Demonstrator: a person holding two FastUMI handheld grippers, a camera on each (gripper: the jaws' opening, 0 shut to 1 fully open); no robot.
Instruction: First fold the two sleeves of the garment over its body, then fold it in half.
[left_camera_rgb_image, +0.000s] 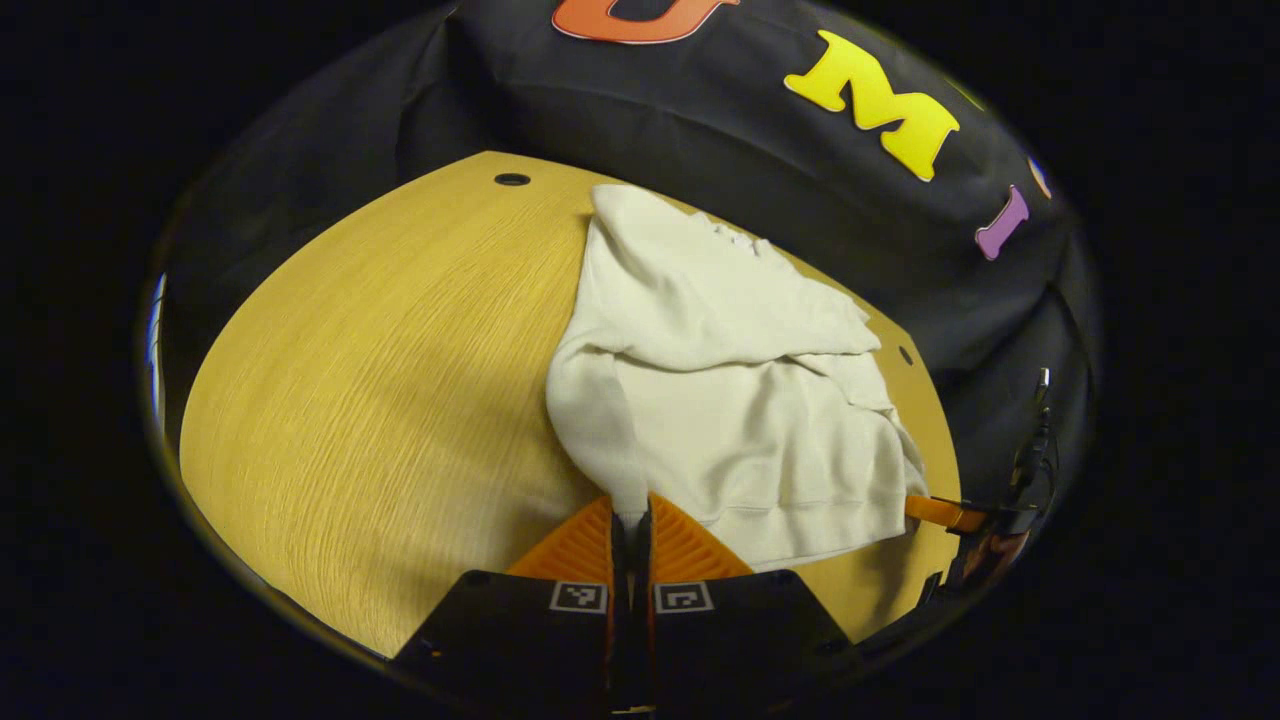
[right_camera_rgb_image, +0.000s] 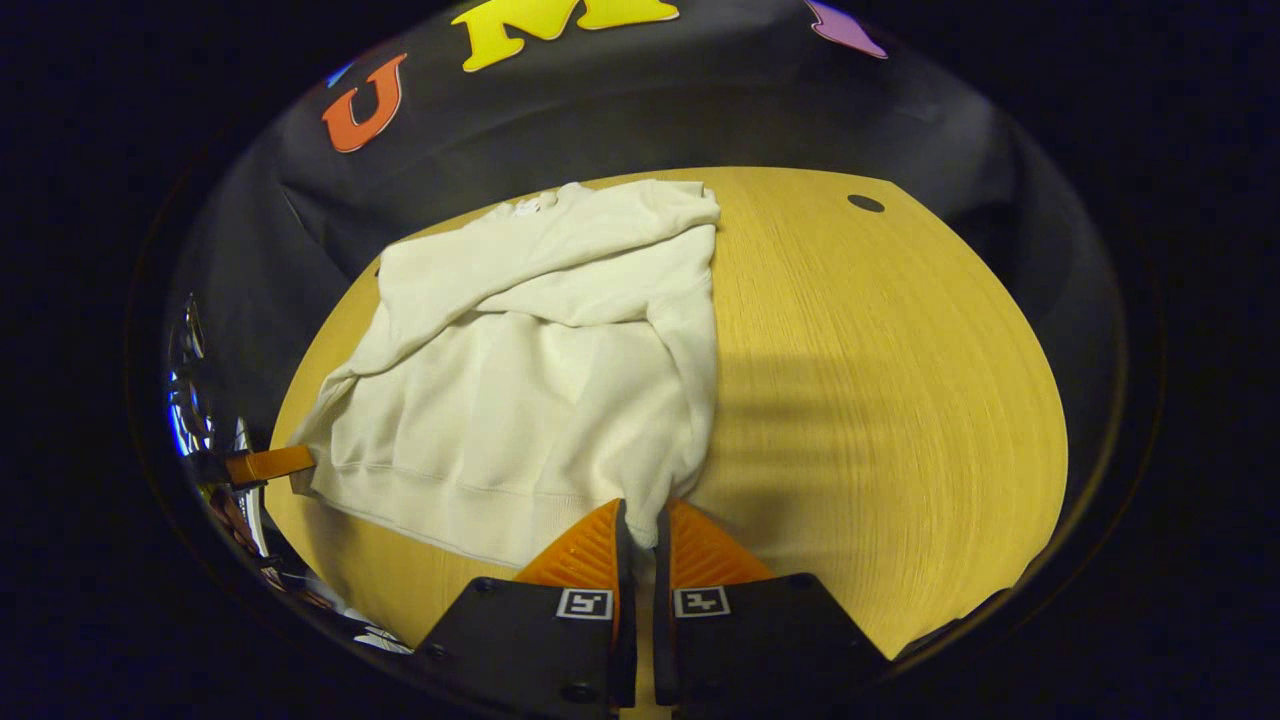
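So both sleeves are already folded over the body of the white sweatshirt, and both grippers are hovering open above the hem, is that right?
Not quite. The sleeves do lie over the sweatshirt, but the grippers are not open. The left gripper is pinched shut on a hem corner in the left gripper view, and the right gripper is shut on the other corner in the right gripper view.

No readable words or numbers; each tool carries only two small square coded markers.

1 garment, 1 table, 2 grippers
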